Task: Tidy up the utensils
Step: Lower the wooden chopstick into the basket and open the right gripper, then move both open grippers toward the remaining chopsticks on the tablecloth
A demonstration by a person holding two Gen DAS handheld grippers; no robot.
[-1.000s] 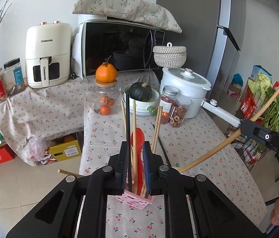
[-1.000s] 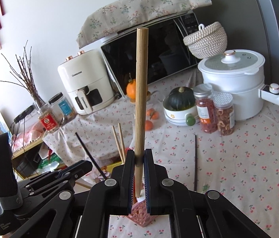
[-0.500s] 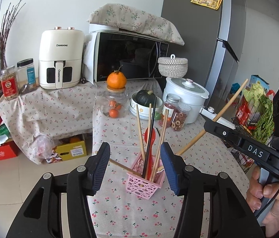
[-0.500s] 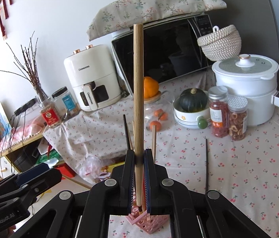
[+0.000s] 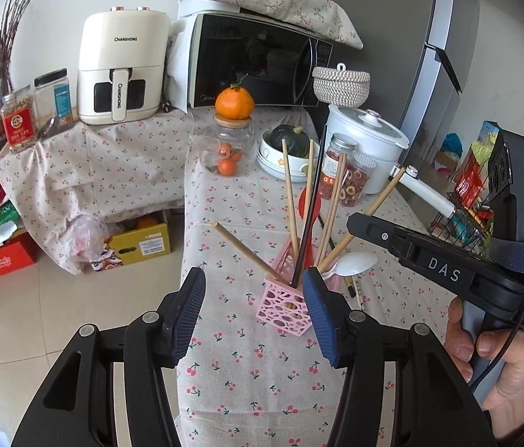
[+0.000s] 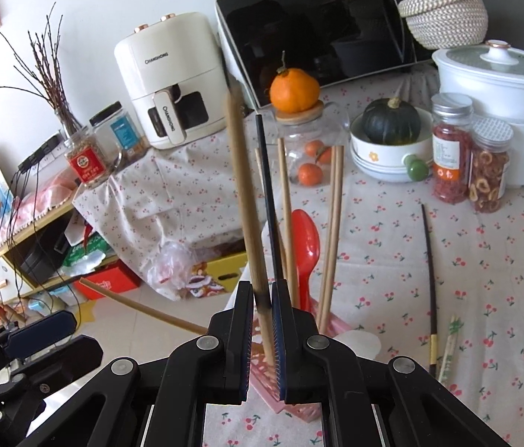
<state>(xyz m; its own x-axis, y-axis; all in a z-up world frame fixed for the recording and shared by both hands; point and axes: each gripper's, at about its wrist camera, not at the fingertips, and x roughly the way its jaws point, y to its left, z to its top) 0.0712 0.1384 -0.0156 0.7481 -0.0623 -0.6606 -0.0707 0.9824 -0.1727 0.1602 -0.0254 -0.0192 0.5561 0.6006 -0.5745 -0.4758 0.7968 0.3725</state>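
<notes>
Left hand-held gripper (image 5: 253, 311): black frame with ribbed blue pads, jaws spread apart with nothing between them after opening over the last moment, poised just short of the basket (image 5: 287, 308). The basket is a small pink plastic holder with a pierced lattice wall, standing on the tabletop (image 5: 247, 376), which is draped in pale cloth printed with red cherries. Upright in the basket: several slim round wooden chopsticks (image 5: 290, 201), one glossy black chopstick (image 5: 312, 210) and a smooth red plastic spoon (image 6: 306, 249); one wooden stick (image 5: 243, 251) leans out low toward the left. A white plastic spoon (image 5: 353, 263) lies with its oval bowl just beside the basket.

Right hand-held gripper (image 6: 263, 320): jaws have just eased slightly apart, with a thick, motion-blurred wooden chopstick (image 6: 244, 193) standing between the pads over the basket; whether the pads still press on it cannot be told. A hand (image 5: 494, 368) grasps this gripper's handle.

On the cloth to the right lie a dark chopstick (image 6: 430, 279) with a yellow band and a pale pair (image 6: 449, 350) beside it.
</notes>
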